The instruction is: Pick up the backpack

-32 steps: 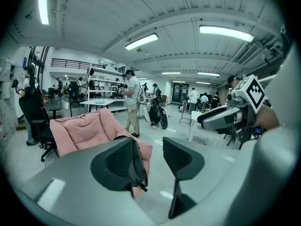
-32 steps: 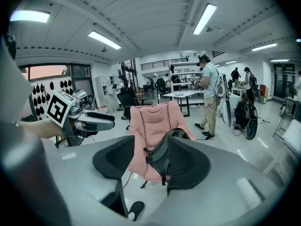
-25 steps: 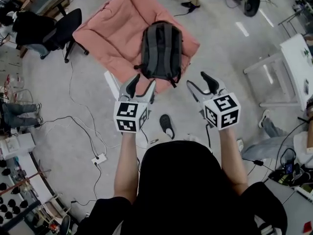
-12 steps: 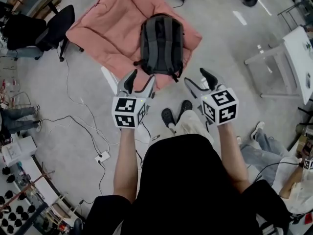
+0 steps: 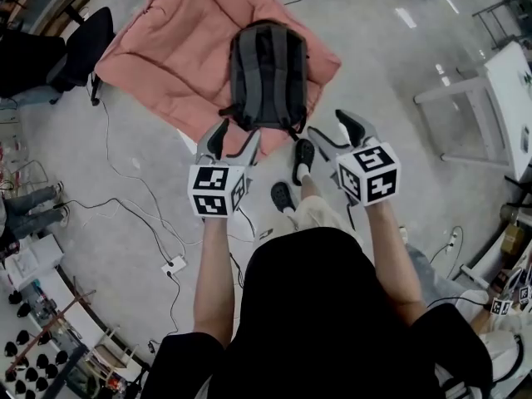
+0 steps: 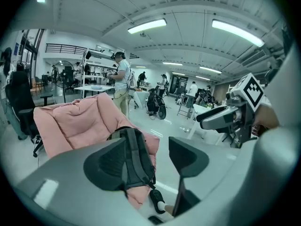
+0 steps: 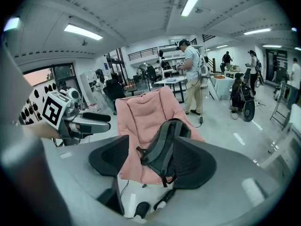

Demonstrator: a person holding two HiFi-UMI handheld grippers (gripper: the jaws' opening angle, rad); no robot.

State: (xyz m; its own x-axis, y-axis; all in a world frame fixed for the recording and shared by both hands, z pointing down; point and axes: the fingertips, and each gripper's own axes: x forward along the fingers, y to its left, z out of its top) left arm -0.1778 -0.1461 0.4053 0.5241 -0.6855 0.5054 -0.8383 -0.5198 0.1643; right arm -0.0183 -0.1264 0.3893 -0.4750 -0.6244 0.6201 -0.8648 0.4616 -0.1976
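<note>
A dark grey backpack (image 5: 268,77) lies on a pink padded chair (image 5: 166,48), straps up, its lower end toward me. My left gripper (image 5: 238,135) hovers just short of the backpack's near left corner. The right gripper (image 5: 330,127) hangs off its near right corner, above the floor. Both sets of jaws have just been opening and stand open with nothing between them. In the left gripper view the backpack (image 6: 136,159) shows beyond the gap of the left gripper (image 6: 148,154). In the right gripper view the backpack (image 7: 162,149) also lies farther off than the right gripper (image 7: 150,161).
A black office chair (image 5: 91,44) stands left of the pink chair. A white table (image 5: 507,90) is at the right. Cables and a power strip (image 5: 173,264) lie on the floor at the left. My shoe (image 5: 303,156) is near the chair's front. People stand in the background.
Both grippers have moved forward and down toward the backpack's near end, and their jaws stand wider. I have stepped closer to the chair.
</note>
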